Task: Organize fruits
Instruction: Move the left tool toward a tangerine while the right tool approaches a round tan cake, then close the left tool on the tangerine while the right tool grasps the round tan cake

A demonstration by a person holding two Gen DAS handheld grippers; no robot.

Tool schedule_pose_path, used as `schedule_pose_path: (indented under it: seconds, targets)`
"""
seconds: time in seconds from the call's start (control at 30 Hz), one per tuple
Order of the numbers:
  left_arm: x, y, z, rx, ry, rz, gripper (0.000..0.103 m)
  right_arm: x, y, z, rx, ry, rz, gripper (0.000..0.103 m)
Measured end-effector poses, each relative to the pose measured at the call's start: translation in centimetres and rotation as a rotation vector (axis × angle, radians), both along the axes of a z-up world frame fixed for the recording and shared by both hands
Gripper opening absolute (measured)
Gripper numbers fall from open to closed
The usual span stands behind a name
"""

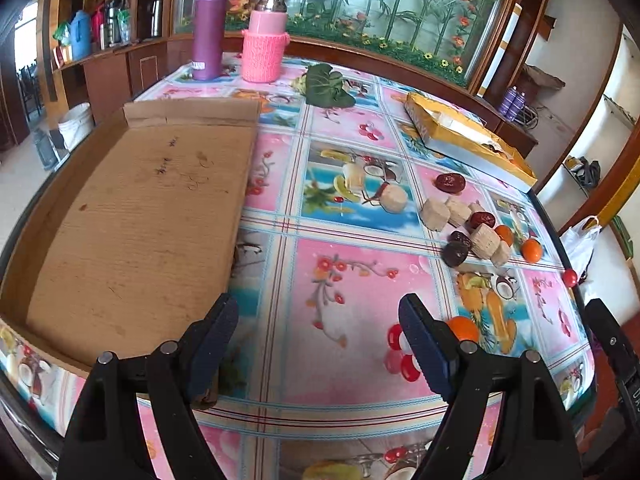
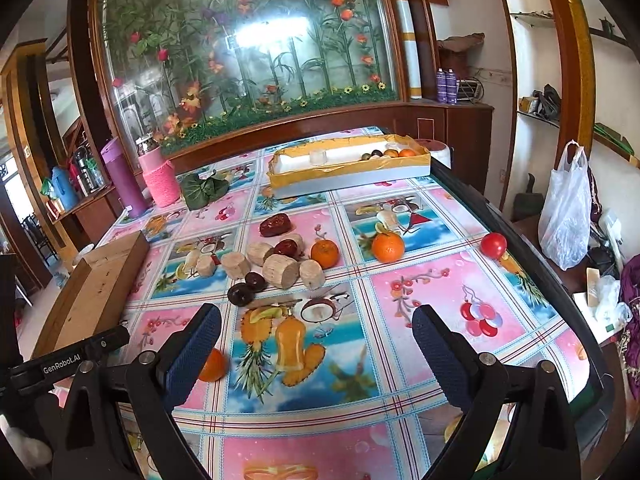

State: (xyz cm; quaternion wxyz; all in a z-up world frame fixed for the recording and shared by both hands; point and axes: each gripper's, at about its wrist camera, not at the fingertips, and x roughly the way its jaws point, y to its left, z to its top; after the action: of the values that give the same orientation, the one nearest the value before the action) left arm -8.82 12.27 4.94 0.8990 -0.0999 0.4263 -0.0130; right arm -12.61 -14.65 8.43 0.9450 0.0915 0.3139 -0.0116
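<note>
Your left gripper (image 1: 318,334) and right gripper (image 2: 316,346) hang released, holding nothing. A few fruits already lie in the tray (image 2: 348,178) at the table's far edge; oranges (image 2: 325,253), dates (image 2: 274,225) and a tomato (image 2: 493,245) wait mid-table.

Bare tablecloth (image 2: 420,292) ahead; fruit cluster (image 2: 276,260) mid-table, cardboard tray (image 1: 140,220) left, perhaps touching nothing.

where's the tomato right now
The tomato sits alone near the table's right edge in the right wrist view, right of the nearest orange; the left wrist view shows it too.
</note>
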Motion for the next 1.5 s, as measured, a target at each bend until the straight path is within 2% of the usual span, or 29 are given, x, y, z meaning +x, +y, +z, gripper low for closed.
schedule_pose_path:
  seconds: [0.2,0.3,0.5,0.6,0.73,0.77,1.03,1.37,1.43,1.5]
  targets:
    - [-1.1,-2.2,2.4,0.17,-0.105,-0.007,0.082,0.1,0.6,-0.4,-0.002,0.007,0.014,0.098]
    - [-1.5,-3.2,3.4,0.246,-0.147,-0.008,0.087,0.3,0.8,-0.4,-0.006,0.004,0.018,0.098]
    - [-1.7,-4.5,4.2,0.289,-0.184,-0.051,0.088,0.7,1.1,-0.7,-0.015,0.001,0.029,0.098]
    - [-1.5,-4.9,4.0,0.27,-0.177,-0.075,0.086,1.1,1.0,-1.0,-0.009,0.009,0.036,0.098]
    - [-0.8,-5.6,3.2,0.273,-0.138,-0.103,0.059,1.5,0.6,-1.5,0.003,0.022,0.035,0.098]
    - [-0.6,-5.6,3.0,0.267,-0.125,-0.111,0.057,1.6,0.5,-1.6,0.006,0.026,0.033,0.098]
    - [0.0,-5.9,2.0,0.243,-0.097,-0.141,0.057,2.0,-0.3,-2.4,0.016,0.056,0.034,0.098]
    - [2.0,-2.6,1.6,0.149,-0.071,-0.143,0.057,3.4,-1.8,-2.5,-0.007,0.097,0.096,0.097]
    - [2.2,-2.6,1.2,0.114,-0.057,-0.177,0.057,3.9,-1.9,-2.5,0.016,0.103,0.134,0.081]
    - [2.4,-3.0,0.8,0.087,-0.042,-0.212,0.057,4.5,-1.9,-2.7,0.057,0.124,0.182,0.075]
